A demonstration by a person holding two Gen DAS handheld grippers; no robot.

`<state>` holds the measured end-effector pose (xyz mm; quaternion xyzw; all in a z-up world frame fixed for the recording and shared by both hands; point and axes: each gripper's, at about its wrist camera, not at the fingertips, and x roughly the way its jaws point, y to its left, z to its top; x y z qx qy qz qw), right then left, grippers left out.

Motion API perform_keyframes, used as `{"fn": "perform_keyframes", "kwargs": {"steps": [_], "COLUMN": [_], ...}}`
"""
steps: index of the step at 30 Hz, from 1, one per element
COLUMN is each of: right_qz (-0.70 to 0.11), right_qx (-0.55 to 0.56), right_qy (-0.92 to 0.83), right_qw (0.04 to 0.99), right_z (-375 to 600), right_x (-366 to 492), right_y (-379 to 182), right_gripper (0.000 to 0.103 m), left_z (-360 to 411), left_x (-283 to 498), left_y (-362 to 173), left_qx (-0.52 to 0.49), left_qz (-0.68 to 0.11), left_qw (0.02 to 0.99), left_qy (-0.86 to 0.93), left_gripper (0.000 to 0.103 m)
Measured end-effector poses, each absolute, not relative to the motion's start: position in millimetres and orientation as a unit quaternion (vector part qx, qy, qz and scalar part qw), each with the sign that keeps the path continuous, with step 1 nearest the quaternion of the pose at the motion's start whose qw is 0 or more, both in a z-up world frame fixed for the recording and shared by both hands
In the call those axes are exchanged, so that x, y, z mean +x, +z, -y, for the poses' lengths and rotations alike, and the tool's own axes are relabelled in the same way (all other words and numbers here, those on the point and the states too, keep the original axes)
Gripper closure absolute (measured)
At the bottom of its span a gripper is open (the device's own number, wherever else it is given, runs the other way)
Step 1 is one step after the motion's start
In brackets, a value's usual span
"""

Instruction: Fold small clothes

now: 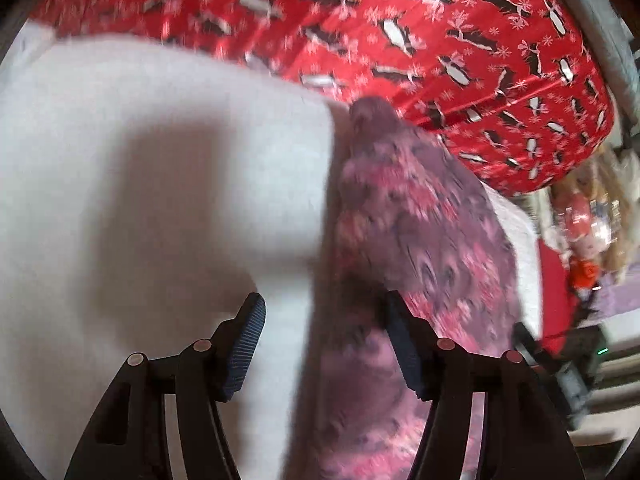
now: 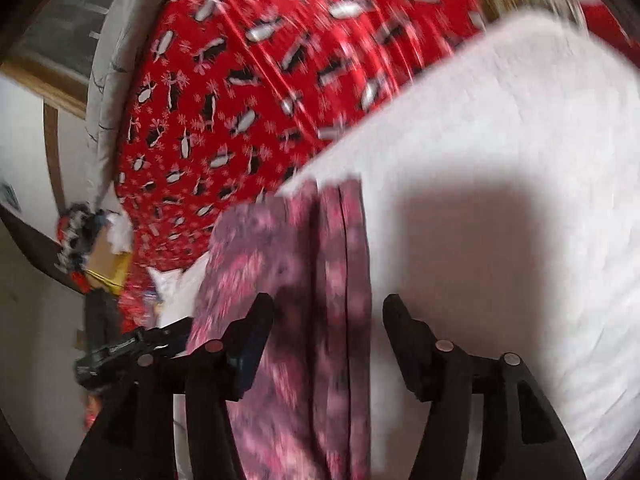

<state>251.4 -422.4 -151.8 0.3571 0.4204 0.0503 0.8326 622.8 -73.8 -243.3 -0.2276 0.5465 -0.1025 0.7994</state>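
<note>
A purple-and-pink patterned garment (image 1: 420, 216) lies folded into a long strip on the white padded surface (image 1: 140, 160). My left gripper (image 1: 326, 344) hovers over its near end with the jaws apart. The left pad is over bare white and the right pad is at the cloth's edge, so nothing is pinched. In the right wrist view the same garment (image 2: 304, 248) runs lengthwise towards the camera, its layered edges showing. My right gripper (image 2: 330, 340) stands open above it, the cloth passing under the gap between the fingers. Both views are blurred.
A red blanket with a penguin print (image 1: 440, 40) (image 2: 248, 80) covers the bed beyond the white surface (image 2: 500, 160). Clutter and a cardboard box (image 2: 104, 260) sit off the bed's edge, near a window (image 2: 68, 28). More clutter (image 1: 580, 220) lies at the far right.
</note>
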Motion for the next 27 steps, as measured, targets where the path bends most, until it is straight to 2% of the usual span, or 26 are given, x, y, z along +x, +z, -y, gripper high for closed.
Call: {"fn": "perform_keyframes", "kwargs": {"steps": [5,11,12,13,14,18,21,27], "right_qz": [-0.431,-0.432,-0.434,-0.437,-0.442,-0.438,-0.435,-0.421], "right_qx": [0.349,0.331,0.324,0.315,0.303,0.252,0.230,0.196], "right_qy": [0.101,0.089,0.082,0.075,0.071,0.053,0.036,0.018], "right_qw": [0.826,0.834,0.837,0.839,0.841,0.861,0.870,0.885], "right_z": [400,388,385,383,381,368,361,343], "right_x": [252,258,259,261,262,263,262,251], "right_y": [-151,-152,-152,-153,-153,-143,-134,-109], "right_gripper": [0.035,0.035,0.039,0.042,0.054,0.072,0.077,0.078], "left_z": [80,104,105,106,107,114,119,120], "left_x": [622,624,625,625,624,615,600,568], "left_y": [-254,-259,-259,-259,-258,-247,-234,-205], "left_qx": [-0.243,-0.227,-0.229,-0.231,-0.228,-0.211,-0.206,-0.193], "left_qz": [-0.558,-0.565,-0.565,-0.565,-0.566,-0.556,-0.544,-0.522], "left_qw": [0.784,0.782,0.783,0.783,0.784,0.797,0.807,0.825], "left_qy": [-0.125,-0.128,-0.124,-0.120,-0.116,-0.107,-0.103,-0.097], "left_gripper": [0.041,0.042,0.044,0.051,0.054,0.075,0.080,0.082]}}
